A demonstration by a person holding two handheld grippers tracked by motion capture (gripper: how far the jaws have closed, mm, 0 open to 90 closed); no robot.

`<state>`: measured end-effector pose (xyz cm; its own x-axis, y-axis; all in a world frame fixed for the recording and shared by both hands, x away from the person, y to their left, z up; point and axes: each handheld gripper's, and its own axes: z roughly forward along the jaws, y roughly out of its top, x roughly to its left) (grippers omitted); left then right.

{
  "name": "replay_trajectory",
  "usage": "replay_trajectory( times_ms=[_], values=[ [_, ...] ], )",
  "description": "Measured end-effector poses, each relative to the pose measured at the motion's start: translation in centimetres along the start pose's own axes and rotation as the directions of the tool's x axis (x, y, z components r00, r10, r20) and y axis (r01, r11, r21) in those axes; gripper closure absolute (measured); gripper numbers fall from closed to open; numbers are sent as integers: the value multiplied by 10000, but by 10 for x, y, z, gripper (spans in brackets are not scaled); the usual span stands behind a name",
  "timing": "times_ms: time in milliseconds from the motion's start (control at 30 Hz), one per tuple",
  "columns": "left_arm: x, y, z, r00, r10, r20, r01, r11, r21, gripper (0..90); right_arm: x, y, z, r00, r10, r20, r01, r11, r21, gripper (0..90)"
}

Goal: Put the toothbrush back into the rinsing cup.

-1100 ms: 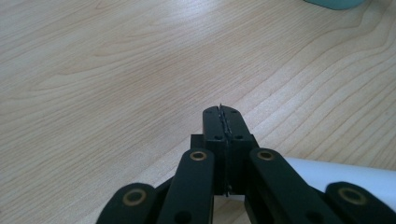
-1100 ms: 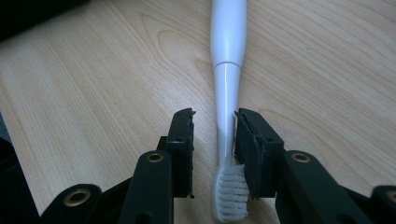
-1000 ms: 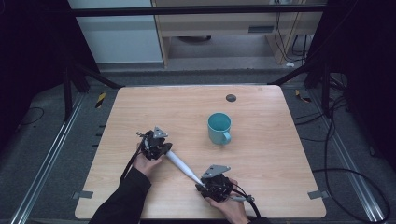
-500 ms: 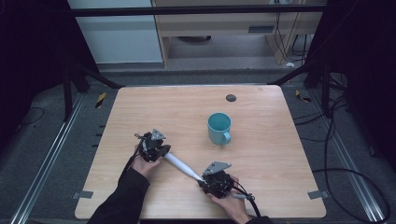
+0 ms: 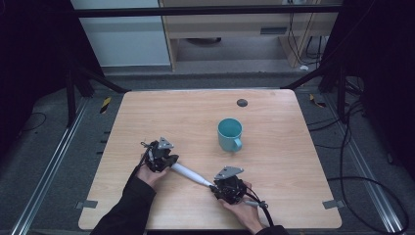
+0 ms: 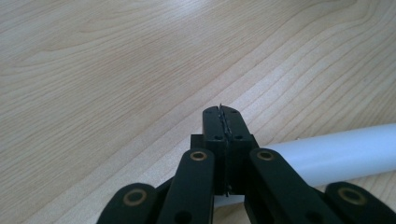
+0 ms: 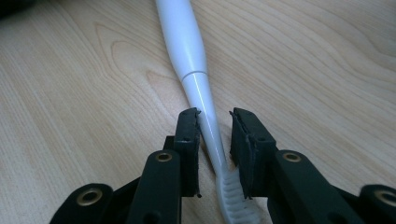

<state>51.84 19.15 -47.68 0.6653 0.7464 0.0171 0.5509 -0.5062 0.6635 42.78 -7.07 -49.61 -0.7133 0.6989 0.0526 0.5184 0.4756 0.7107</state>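
A white electric toothbrush lies on the wooden table between my two grippers. My left gripper is at its thick handle end, jaws shut tight together. The handle passes under and beside them, not between them. My right gripper is at the brush-head end. Its jaws have just been closing and straddle the thin neck of the toothbrush. One pad touches the neck. A gap remains at the other pad, and the bristles sit low between the jaws.
A teal mug stands upright right of centre, its handle toward the person. A small dark round disc lies near the table's far edge. Cables run over the floor to the right of the table.
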Motion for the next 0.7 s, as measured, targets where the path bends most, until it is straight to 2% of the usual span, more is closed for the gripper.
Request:
replay_trajectory(
  times_ms=[267,700],
  values=[
    [0,-3,-4,9998,-118,147,118,9999,18,898,-4,1,1,10000,-20,66,21,10000,-63,714],
    [0,-11,-11,9997,-85,233,84,10000,54,898,-8,3,3,9997,-65,224,67,10000,-70,678]
  ],
)
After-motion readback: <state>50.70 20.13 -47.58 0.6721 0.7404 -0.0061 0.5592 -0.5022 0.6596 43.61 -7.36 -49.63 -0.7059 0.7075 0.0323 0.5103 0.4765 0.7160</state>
